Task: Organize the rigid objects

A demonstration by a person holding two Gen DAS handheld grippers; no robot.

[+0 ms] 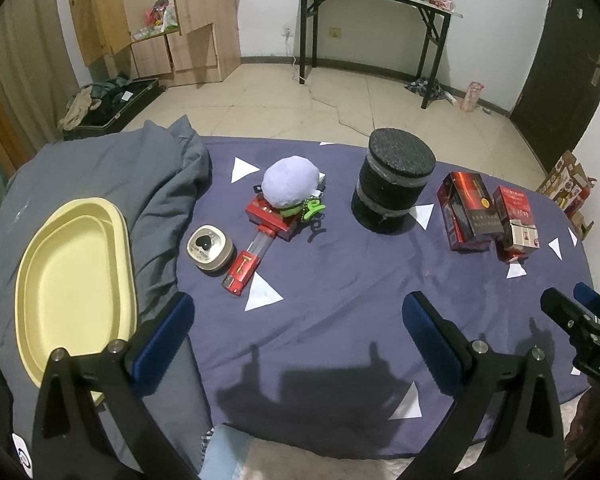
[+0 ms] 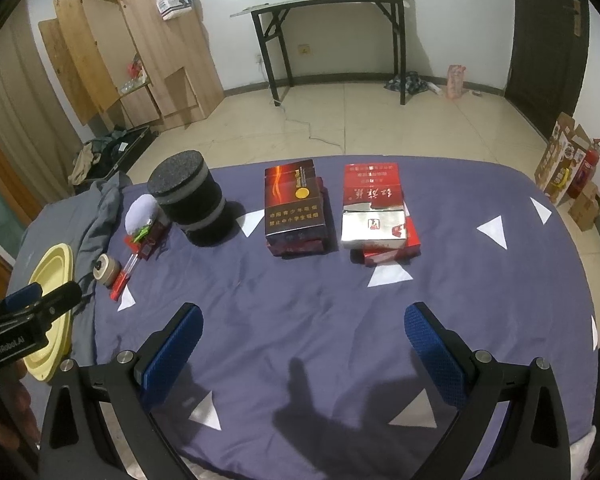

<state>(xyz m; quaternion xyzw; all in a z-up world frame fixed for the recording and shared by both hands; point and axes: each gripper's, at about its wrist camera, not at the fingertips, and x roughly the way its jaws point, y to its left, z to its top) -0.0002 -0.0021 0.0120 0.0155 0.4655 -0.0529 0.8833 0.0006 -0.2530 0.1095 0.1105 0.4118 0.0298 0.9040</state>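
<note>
While both the left gripper (image 1: 296,320) and the right gripper (image 2: 302,330) hover empty with fingers apart, the cigarette cartons (image 2: 296,208) sit stacked far-centre on the bed (image 2: 300,300); probably light, stiff cardboard, best pinched across the narrow sides.

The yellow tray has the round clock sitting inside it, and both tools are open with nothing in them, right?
Not quite. The left wrist view shows the round clock on the purple sheet beside the yellow tray, not inside it. Both the left tool and right tool are indeed open, holding nothing.
</note>
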